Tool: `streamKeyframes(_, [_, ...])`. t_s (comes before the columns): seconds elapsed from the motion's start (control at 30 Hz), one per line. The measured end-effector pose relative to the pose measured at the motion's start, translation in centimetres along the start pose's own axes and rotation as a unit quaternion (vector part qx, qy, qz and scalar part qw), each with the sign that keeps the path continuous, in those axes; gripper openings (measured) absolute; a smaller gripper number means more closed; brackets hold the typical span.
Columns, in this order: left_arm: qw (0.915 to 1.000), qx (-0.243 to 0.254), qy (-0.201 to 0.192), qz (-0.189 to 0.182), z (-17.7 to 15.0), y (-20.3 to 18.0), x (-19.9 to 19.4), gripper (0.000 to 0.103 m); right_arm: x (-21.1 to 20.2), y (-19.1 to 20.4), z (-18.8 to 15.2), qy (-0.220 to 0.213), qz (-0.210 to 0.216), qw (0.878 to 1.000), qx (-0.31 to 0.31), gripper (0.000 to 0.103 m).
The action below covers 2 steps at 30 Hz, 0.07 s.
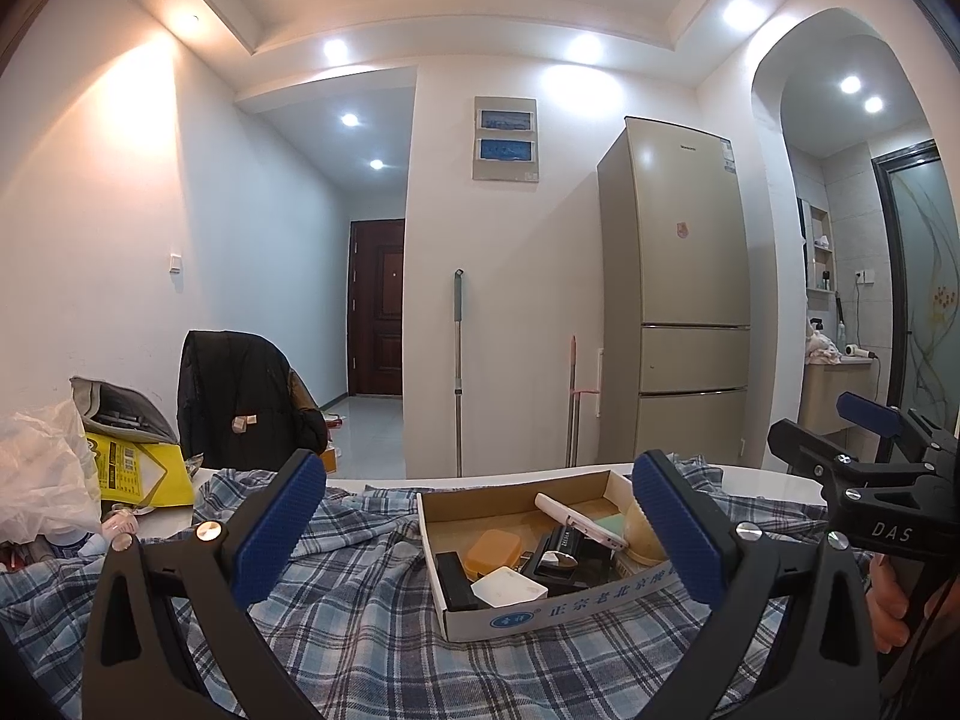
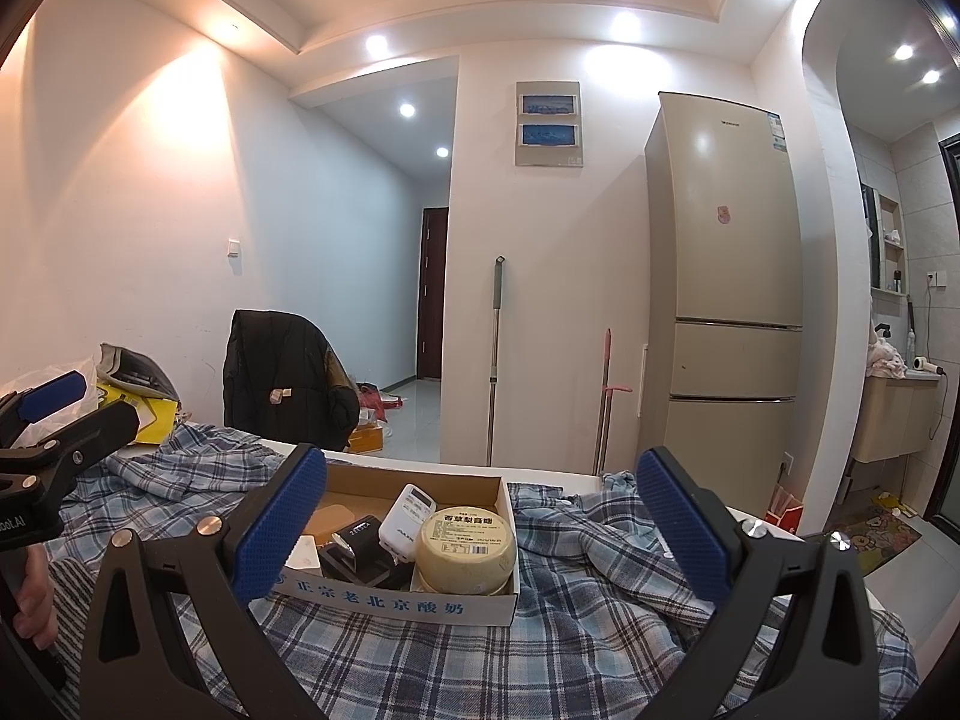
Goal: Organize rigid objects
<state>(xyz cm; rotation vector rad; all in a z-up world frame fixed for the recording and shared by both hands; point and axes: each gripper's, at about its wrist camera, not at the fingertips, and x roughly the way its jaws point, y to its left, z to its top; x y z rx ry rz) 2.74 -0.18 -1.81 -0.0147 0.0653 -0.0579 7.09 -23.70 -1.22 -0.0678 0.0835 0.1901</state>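
A shallow cardboard box (image 1: 528, 615) (image 2: 420, 603) with blue print sits on a blue plaid cloth. It holds a white remote (image 2: 408, 519) (image 1: 579, 519), a round yellow tin (image 2: 467, 549), an orange case (image 1: 493, 551), a white square block (image 1: 510, 587) and black items (image 2: 354, 549). My left gripper (image 1: 480, 531) is open and empty, held in front of the box. My right gripper (image 2: 483, 531) is open and empty, also in front of the box. The right gripper shows at the right edge of the left wrist view (image 1: 840, 450).
The plaid cloth (image 2: 600, 630) covers a white table. A yellow package (image 1: 141, 468) and a plastic bag (image 1: 42, 468) lie at the far left. A chair with a black jacket (image 2: 282, 378) stands behind. A fridge (image 2: 726, 300) and mop handles stand by the wall.
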Motion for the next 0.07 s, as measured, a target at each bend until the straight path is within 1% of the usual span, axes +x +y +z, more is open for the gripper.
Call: streamKeyframes(0.07, [1.0,0.001,0.001,0.0,0.12,0.01,0.14,0.103,-0.01,-0.03,0.0,0.0,0.0,1.0,0.0,0.103])
